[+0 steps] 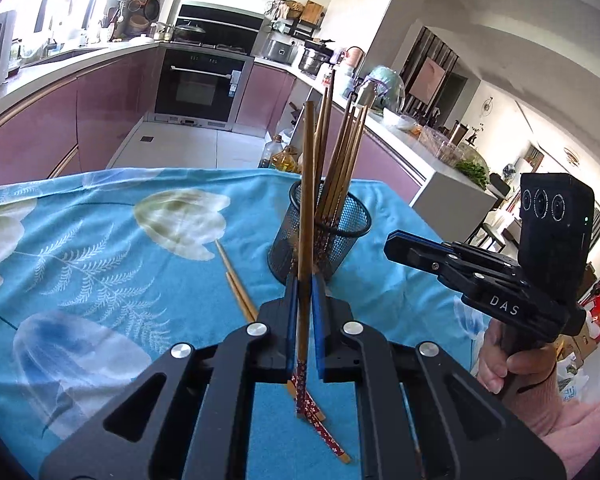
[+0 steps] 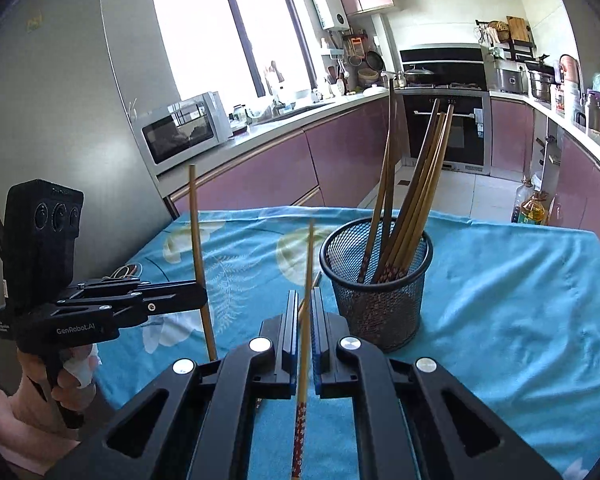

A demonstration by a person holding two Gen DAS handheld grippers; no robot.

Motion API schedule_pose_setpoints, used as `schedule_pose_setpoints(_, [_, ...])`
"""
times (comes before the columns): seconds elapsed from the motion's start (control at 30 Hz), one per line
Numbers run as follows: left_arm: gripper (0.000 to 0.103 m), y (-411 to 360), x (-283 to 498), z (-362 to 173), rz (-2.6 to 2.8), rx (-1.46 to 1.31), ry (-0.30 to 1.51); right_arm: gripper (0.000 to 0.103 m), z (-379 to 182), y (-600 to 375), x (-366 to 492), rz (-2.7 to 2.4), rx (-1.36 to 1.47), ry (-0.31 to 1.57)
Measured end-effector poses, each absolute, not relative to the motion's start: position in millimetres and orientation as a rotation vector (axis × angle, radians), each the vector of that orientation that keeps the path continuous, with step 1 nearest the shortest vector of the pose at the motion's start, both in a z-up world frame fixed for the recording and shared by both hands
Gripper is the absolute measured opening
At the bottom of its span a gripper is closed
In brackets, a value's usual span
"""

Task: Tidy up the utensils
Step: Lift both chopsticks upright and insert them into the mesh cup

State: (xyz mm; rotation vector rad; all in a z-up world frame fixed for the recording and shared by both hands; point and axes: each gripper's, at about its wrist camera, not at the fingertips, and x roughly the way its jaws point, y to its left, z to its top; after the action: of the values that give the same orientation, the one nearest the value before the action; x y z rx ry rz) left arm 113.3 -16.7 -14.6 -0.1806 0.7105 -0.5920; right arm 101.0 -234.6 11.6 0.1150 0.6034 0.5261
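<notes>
Right now my left claw point(image 1: 305, 280) is pinched nearly closed on a single chopstick point(image 1: 307, 184), which stands almost upright between the blue pads; its red patterned end hangs below the fingers. My right claw point(image 2: 305, 300) is likewise clamped on a second chopstick point(image 2: 306, 300), slim and pale, its red flowered end pointing down toward six o'clock.

From the left wrist, the mesh cup point(image 1: 340, 240) sits just past my fingertips at about one o'clock, already bristling with chopsticks point(image 1: 342, 152) that lean toward one o'clock. Only this view shows the loose pair point(image 1: 236, 280) lying on the blue floral tablecloth point(image 1: 100, 240) at ten o'clock of my fingers, and more red-ended sticks point(image 1: 328, 436) on the cloth beneath the claw. My right claw shows side-on at three o'clock, though the stick it carries is not visible from here.

From the right wrist, the cup stands at two o'clock, near my fingertips, and here I can see down inside it to the patterned ends at the bottom. My left claw appears at nine o'clock with its chopstick rising straight up through the fingers.
</notes>
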Motion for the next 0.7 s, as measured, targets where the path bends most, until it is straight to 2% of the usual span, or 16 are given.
schedule_pose_setpoints(0.27, [0.008, -14.4, 115.9, -8.0, -0.577, -0.189, 0.703, 0.010, -15.9, -222.0, 119.3, 0.532, 0.050, 0.736])
schedule_pose_setpoints(0.33, [0.008, -11.9, 116.4, -10.9, -0.569, -0.197, 0.710, 0.017, -33.3, -210.6, 125.6, 0.540, 0.024, 0.803])
schedule_pose_setpoints(0.37, [0.008, -10.0, 116.4, -11.5, -0.564, -0.202, 0.712, 0.024, -42.6, -206.4, 129.9, 0.529, 0.016, 0.828])
schedule_pose_setpoints(0.4, [0.008, -8.7, 116.7, -11.7, -0.562, -0.204, 0.713, 0.025, -50.4, -201.9, 132.9, 0.531, 0.007, 0.851])
schedule_pose_setpoints(0.63, [0.008, -4.2, 118.3, -12.5, -0.554, -0.210, 0.712, 0.023, -85.7, -175.3, 140.2, 0.496, -0.105, 0.907])
schedule_pose_setpoints(0.67, [0.008, -4.1, 118.3, -12.5, -0.553, -0.209, 0.712, 0.020, -86.5, -172.6, 139.0, 0.483, -0.130, 0.901])
schedule_pose_setpoints(0.7, [0.008, -3.8, 118.5, -12.6, -0.554, -0.211, 0.712, 0.012, -86.4, -171.6, 137.2, 0.480, -0.141, 0.898])
